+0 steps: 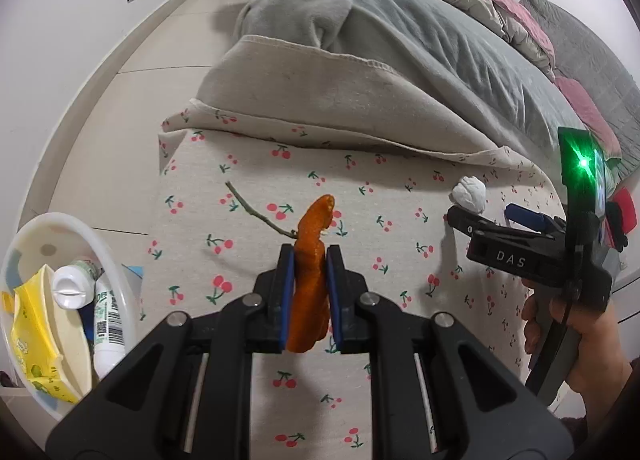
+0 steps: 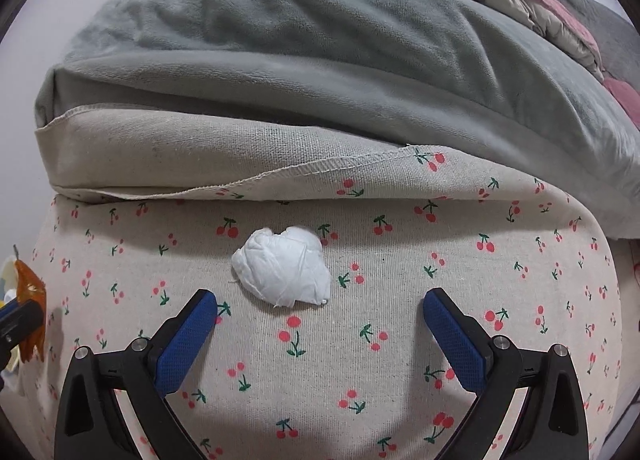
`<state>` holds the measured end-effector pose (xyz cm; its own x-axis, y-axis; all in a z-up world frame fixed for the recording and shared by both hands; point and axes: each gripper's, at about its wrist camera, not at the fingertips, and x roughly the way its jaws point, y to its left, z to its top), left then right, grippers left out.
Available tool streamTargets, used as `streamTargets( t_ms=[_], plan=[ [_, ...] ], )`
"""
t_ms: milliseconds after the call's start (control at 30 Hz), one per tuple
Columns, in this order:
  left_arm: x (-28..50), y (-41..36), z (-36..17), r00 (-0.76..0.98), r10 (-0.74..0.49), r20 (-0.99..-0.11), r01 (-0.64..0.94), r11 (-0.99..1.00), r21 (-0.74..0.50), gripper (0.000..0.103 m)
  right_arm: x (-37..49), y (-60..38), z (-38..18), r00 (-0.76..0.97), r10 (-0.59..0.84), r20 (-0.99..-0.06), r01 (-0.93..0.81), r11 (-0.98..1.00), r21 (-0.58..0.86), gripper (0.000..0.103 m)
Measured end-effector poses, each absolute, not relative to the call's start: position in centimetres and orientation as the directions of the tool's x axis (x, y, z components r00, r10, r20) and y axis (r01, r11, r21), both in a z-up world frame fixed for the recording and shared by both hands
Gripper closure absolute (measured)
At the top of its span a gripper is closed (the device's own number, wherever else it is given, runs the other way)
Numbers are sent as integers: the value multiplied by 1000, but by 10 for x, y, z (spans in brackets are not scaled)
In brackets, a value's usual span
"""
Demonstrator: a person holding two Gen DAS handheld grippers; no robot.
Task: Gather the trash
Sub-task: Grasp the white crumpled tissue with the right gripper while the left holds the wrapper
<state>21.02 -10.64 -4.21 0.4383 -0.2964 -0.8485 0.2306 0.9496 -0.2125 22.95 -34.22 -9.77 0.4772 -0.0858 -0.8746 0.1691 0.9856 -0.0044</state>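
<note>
Bin (image 1: pixel 116 260): white, on floor far left – holds yellow wrapper (image 1: pixel 28 344) & toothpaste tube (image 1: pixel 105 324).
Twig (image 1: pixel 260 216): lies on cherry-print sheet (image 1: pixel 400 256), just left of the peel.
Left gripper (image 1: pixel 311 260): blue pads pinching orange peel (image 1: pixel 312 272), peel upright.
Tissue wad (image 2: pixel 285 268): on sheet, near right gripper.
Right gripper (image 2: pixel 320 302): fingers spread wide – wad just ahead, untouched.

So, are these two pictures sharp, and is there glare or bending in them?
Left wrist view: sharp, a green light flares, the floor edge bends. Right wrist view: sharp and evenly lit, soft shadow under the tissue, dark round corners.
</note>
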Motion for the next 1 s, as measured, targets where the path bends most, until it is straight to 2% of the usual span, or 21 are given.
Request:
streamTargets(
  t_ms=[133,167,233,300,333,367,467,500,667,1000],
  plan=[
    [208,-102,-41,438,-300,-848,227,949,-219,86,244,-344,-96,485,-76,-871,152,988,-1,1],
    [209,-103,-40,436,-301,-848,227,949,-220,86,246,-343,-95,494,-75,-866,148,989,-1,6],
    [209,-100,-40,433,-301,-849,222,949,-224,86,246,-336,-92,503,-65,-862,125,992,-1,18],
    [210,-95,-39,433,-303,-849,214,949,-230,86,250,-325,-87,506,-47,-861,91,996,-1,40],
    [210,-92,-39,434,-304,-848,208,950,-234,86,252,-320,-85,506,-37,-862,71,997,-1,45],
    [210,-88,-38,435,-306,-847,201,950,-240,86,254,-317,-84,506,-32,-862,58,998,-3,54],
    [210,-81,-37,436,-311,-845,185,949,-254,86,262,-303,-82,503,-21,-864,20,1000,-12,74],
    [209,-79,-36,436,-313,-844,180,949,-259,86,263,-299,-82,502,-22,-865,12,1000,-18,76],
    [206,-67,-34,440,-317,-840,158,948,-275,86,267,-281,-81,496,-36,-868,-35,998,-61,81],
    [197,-34,-30,451,-324,-831,121,945,-303,86,238,-243,-56,512,0,-859,-91,994,-54,82]
  ],
)
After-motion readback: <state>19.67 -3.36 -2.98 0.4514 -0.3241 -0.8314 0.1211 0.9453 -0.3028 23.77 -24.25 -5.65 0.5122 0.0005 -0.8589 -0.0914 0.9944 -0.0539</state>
